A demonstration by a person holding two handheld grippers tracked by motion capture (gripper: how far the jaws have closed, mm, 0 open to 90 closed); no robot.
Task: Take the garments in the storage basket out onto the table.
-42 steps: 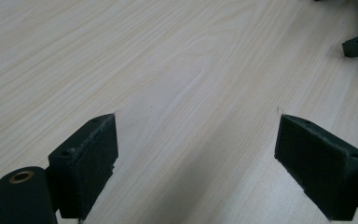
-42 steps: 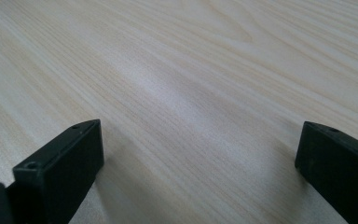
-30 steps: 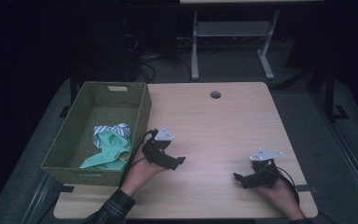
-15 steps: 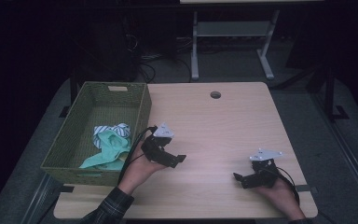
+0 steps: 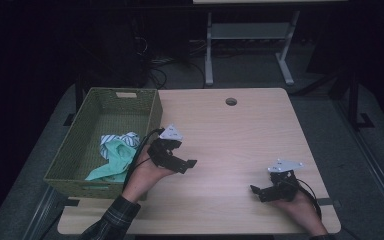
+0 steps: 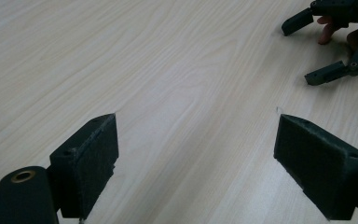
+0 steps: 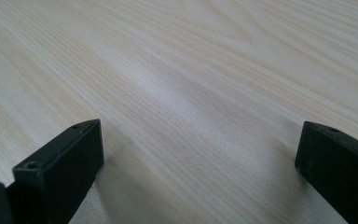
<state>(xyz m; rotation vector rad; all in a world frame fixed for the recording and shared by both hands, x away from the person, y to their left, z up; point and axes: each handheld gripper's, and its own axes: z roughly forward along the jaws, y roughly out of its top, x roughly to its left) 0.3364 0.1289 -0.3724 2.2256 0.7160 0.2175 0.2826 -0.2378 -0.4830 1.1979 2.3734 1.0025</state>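
2 black grippers [image 5: 192,163] [image 5: 255,192], grey 3-cornered plates, black cables, plaid sleeve [image 5: 111,220]

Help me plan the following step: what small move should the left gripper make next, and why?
Probably swing the left gripper back over the basket toward the cloths. Its jaws stand open and hold nothing over bare table, and the cloths lie just beside it.

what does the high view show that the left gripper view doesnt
High view alone: the green woven basket at the table's left, with a mint cloth and a striped cloth inside it, the left gripper seen from above just right of the basket, a plaid sleeve, and a cable hole near the far edge.

Left gripper view alone: a close look at its own jaws, wide apart with nothing between.

Both: the wooden tabletop and the right gripper, open.
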